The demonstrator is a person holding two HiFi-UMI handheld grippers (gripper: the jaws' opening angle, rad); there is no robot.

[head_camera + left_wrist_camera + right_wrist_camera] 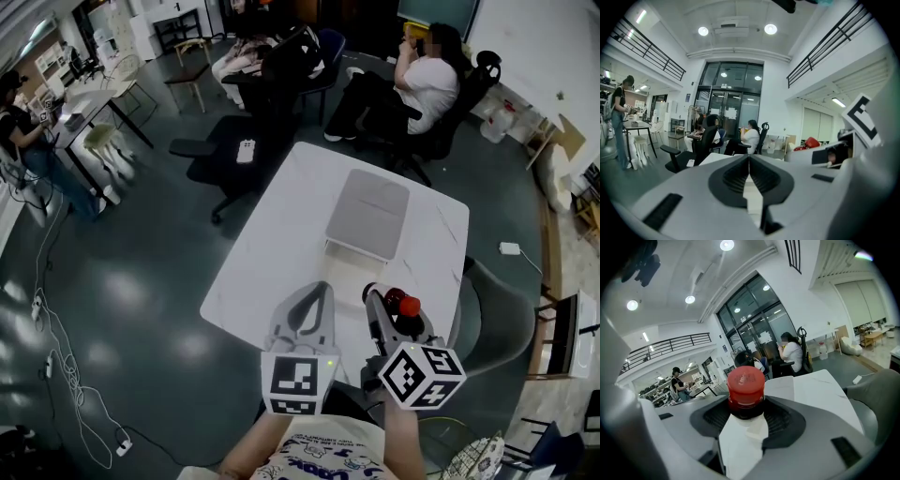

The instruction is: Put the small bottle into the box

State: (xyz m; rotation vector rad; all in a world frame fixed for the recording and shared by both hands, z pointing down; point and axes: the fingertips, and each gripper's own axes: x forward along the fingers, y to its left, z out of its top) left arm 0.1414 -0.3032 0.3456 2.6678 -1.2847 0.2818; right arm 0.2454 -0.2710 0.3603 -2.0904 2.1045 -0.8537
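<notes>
left gripper (749, 161): we see the jaws pressed together with nothing between them; it is held up over the near table edge, just beside the right gripper (746, 412).
right gripper: we see the jaws clamped on the small bottle (746, 382), one ribbed pad on each side of its dark neck.
small bottle: upright between the right jaws, with the red cap standing clear above them; from the left jaws we see the cap off to the right, and in the head view it shows red at the right gripper's tip.
box (368, 214): grey, flat on the table (267, 248), ahead of both pairs of jaws and apart from them; we cannot tell whether its top is open or closed.
table: white, below and ahead of the jaws; we see only the box on it.
seated person (427, 84): white top, far ahead of the jaws, beyond the box.
office chair (225, 155): black, ahead and to the left of the left jaws, off the table's far-left corner.
standing person (618, 122): far left of the left jaws, at a dark desk.
</notes>
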